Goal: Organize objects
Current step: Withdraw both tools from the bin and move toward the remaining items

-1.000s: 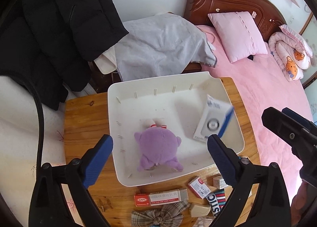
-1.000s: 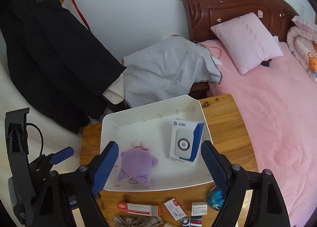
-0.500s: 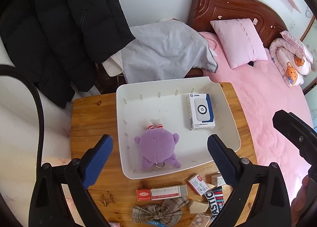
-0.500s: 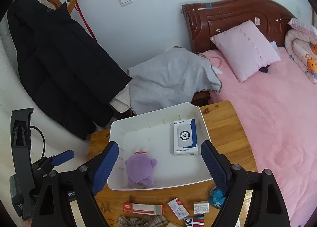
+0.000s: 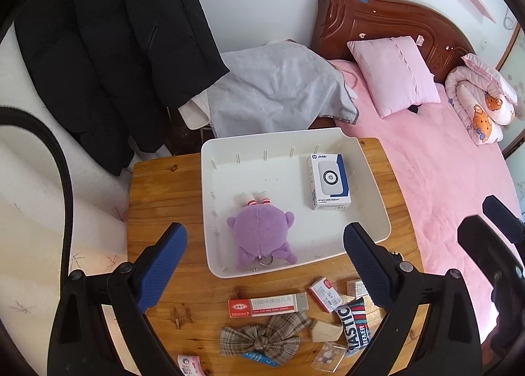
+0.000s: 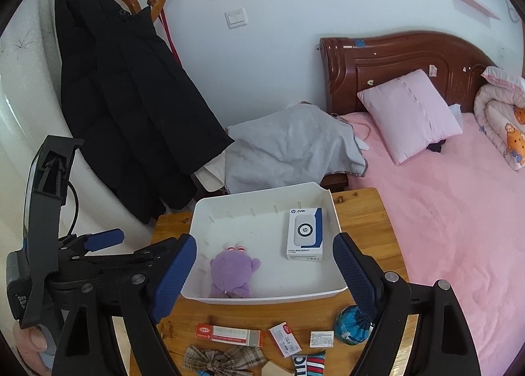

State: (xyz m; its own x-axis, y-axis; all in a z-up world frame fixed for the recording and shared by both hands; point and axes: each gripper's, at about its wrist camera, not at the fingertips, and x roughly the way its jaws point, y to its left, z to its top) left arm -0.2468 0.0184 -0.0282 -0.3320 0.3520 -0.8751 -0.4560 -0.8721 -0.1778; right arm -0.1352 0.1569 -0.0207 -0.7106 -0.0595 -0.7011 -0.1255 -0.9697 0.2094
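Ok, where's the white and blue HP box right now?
In both wrist views the HP box lies flat in the white tray's far right part, up and right of the purple plush toy.

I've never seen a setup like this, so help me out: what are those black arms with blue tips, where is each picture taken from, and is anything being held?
There is no robot here. A person carries a hand-held gripper in each hand, and a wide-angle camera on each one looks along its two blue-padded fingers. One picture comes from the left hand-held gripper, the other from the right hand-held gripper. Both are open and hold nothing.

Below them is a wooden table beside a pink bed. On it sits a white tray containing a purple plush toy and a white and blue box. In front of the tray lie loose things: a long red and white box, a plaid bow, a striped sock and small packets.
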